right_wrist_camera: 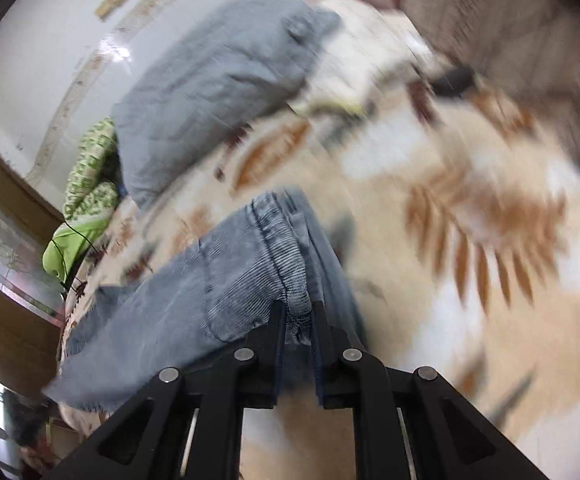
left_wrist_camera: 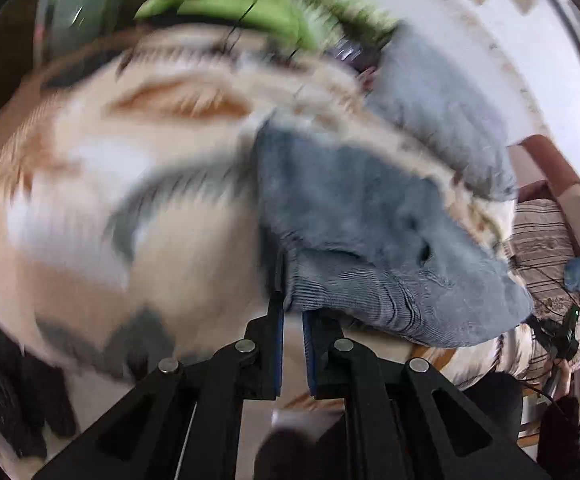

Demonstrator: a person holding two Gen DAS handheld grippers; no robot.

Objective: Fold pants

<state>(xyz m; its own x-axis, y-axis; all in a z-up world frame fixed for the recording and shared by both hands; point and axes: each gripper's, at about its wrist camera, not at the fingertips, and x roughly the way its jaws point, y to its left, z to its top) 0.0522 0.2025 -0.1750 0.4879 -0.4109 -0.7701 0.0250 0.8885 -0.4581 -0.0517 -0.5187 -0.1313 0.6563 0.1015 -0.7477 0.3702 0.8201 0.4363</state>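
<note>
Grey-blue corduroy pants (left_wrist_camera: 370, 220) lie on a cream bedspread with orange leaf prints (left_wrist_camera: 90, 200). My left gripper (left_wrist_camera: 292, 308) is shut on a ribbed edge of the pants, which spread away to the upper right. In the right wrist view my right gripper (right_wrist_camera: 298, 312) is shut on the gathered waistband of the pants (right_wrist_camera: 218, 280), and the cloth hangs off to the left. Both views are blurred by motion.
A grey pillow (left_wrist_camera: 442, 108) (right_wrist_camera: 218, 80) lies at the back of the bed beside a green cloth (left_wrist_camera: 230, 0) (right_wrist_camera: 86, 200). A white wall (right_wrist_camera: 42, 40) stands behind. A striped brown cover (left_wrist_camera: 542, 240) lies at the right.
</note>
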